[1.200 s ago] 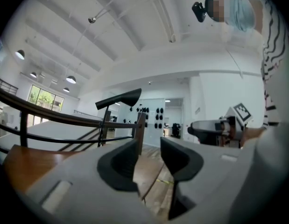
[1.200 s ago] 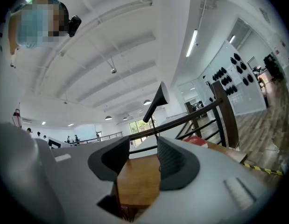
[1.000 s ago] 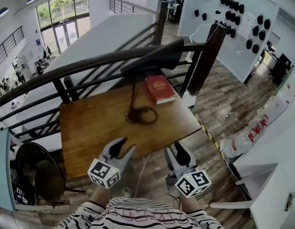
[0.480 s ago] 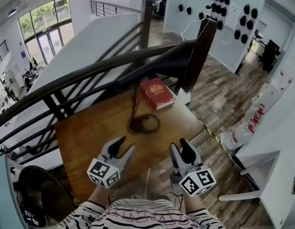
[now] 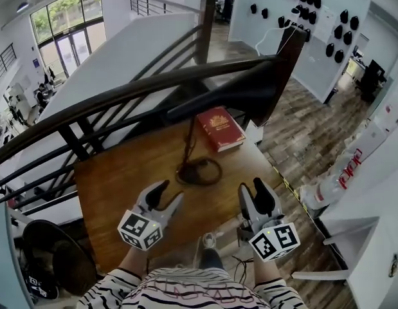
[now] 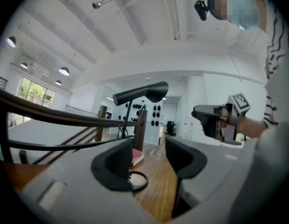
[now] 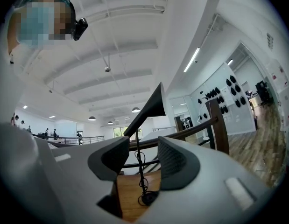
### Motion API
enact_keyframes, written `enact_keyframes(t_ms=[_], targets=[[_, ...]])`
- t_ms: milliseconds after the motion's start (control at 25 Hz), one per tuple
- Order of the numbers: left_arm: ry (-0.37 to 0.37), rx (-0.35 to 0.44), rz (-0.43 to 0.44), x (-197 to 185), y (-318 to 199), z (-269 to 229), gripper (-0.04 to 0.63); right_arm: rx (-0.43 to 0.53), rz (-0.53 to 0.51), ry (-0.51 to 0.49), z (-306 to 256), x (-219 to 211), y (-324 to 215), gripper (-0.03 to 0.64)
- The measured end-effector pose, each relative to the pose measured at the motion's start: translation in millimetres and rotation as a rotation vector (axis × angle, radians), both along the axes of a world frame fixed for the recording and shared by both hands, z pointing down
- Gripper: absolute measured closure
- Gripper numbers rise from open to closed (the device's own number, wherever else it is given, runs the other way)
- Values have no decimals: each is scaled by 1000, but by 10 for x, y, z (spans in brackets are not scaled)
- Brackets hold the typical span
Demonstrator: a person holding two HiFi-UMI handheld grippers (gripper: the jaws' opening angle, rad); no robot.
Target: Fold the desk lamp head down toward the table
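Compared with a second ago, both grippers are closer to the lamp and the right one sits a bit further out to the right. The room is a big open mezzanine with a grey-brown plank floor (image 5: 301,134), a white wall hung with black round things (image 5: 314,18), and a dark curved railing (image 5: 121,98) running right behind the wooden table (image 5: 115,185). The desk lamp stands mid-table. Its ring base (image 5: 200,171) is flat on the wood, and its long dark head (image 5: 237,98) is up on the thin stem at about railing height, not folded down. A red book (image 5: 220,128) lies just behind the base. The left gripper (image 5: 171,192) hovers over the near edge of the table, its jaws opening with nothing in them. The right gripper (image 5: 253,187) is off the table's right corner, jaws spread wide and empty.
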State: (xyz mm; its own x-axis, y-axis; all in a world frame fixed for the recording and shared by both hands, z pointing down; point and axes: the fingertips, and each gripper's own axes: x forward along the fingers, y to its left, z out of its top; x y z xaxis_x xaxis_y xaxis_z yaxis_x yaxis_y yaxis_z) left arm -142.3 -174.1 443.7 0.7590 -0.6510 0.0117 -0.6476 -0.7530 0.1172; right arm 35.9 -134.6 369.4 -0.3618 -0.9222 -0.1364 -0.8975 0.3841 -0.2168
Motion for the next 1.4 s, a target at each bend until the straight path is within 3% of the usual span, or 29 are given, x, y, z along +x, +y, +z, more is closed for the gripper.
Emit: enact_keyframes(t_ms=[480,840,1400], targets=[[-1,26,-115,270,-805,-138,379,107,-78,39,-586,507,-863,442],[-15,15,-117,650,-1358,-7,376,216,-113,116,-1111,800,-1361,454],[9,37,-135,821,-1767,-57,372,391,-131,276,-2019,703,-1632,460]])
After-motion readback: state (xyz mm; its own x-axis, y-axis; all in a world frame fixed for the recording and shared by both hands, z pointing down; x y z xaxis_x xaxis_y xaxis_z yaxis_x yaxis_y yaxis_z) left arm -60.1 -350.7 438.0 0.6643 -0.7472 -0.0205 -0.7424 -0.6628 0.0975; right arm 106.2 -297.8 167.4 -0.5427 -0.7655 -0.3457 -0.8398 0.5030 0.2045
